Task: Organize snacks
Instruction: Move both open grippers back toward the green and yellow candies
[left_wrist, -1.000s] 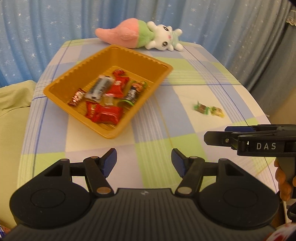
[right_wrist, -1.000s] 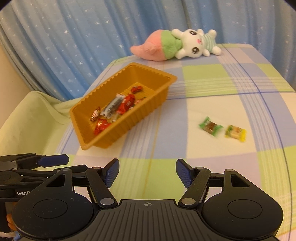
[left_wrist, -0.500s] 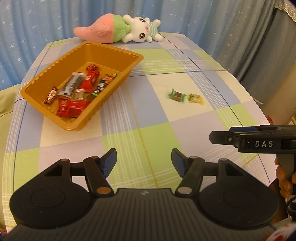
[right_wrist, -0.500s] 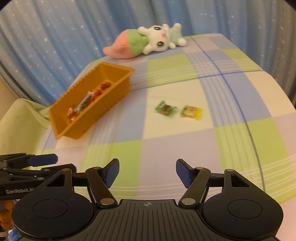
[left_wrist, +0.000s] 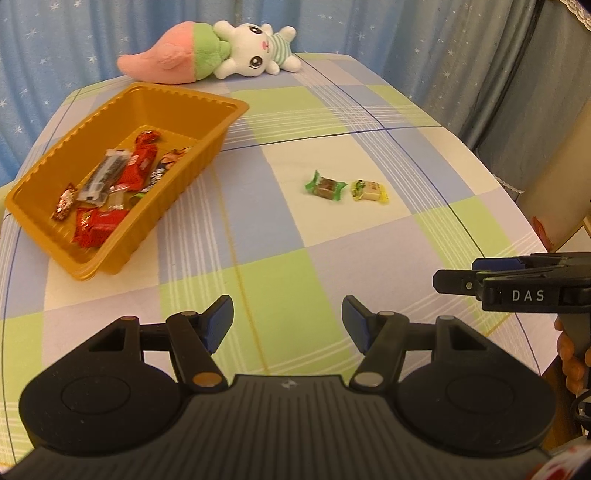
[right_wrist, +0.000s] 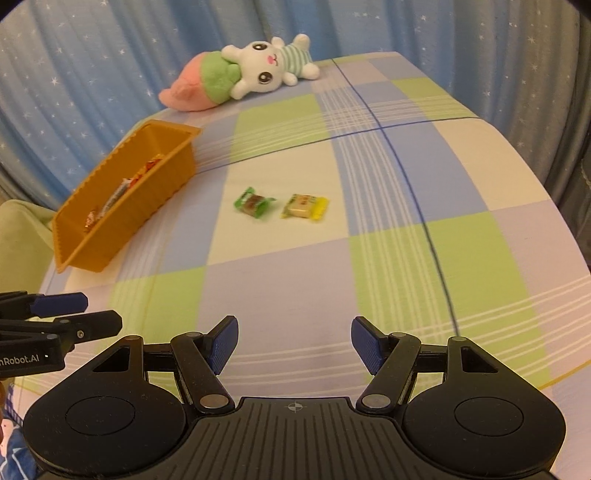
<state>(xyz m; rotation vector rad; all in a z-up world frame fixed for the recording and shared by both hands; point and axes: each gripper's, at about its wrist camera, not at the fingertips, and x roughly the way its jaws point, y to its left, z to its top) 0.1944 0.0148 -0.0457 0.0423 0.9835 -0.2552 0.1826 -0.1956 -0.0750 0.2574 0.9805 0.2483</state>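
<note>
An orange tray (left_wrist: 207, 162) on the left of the table holds several wrapped snacks (left_wrist: 122, 173); it also shows in the right wrist view (right_wrist: 147, 199). Two loose candies lie on the checked cloth: a green-wrapped one (left_wrist: 325, 186) (right_wrist: 254, 204) and a yellow-wrapped one (left_wrist: 369, 190) (right_wrist: 306, 207) beside it. My left gripper (left_wrist: 288, 323) is open and empty above the near part of the table. My right gripper (right_wrist: 294, 345) is open and empty, well short of the candies. Each gripper shows at the edge of the other's view (left_wrist: 458, 275) (right_wrist: 81, 314).
A pink, green and white plush toy (left_wrist: 210, 50) (right_wrist: 243, 75) lies at the table's far edge. Blue starred curtains hang behind. The table's right edge (left_wrist: 517, 206) drops off beside a grey curtain. A pale green cushion (right_wrist: 18, 236) sits left of the table.
Both views have swung right and moved closer to the two loose candies; the tray has shifted left in the right wrist view. Both grippers stay open and empty.
</note>
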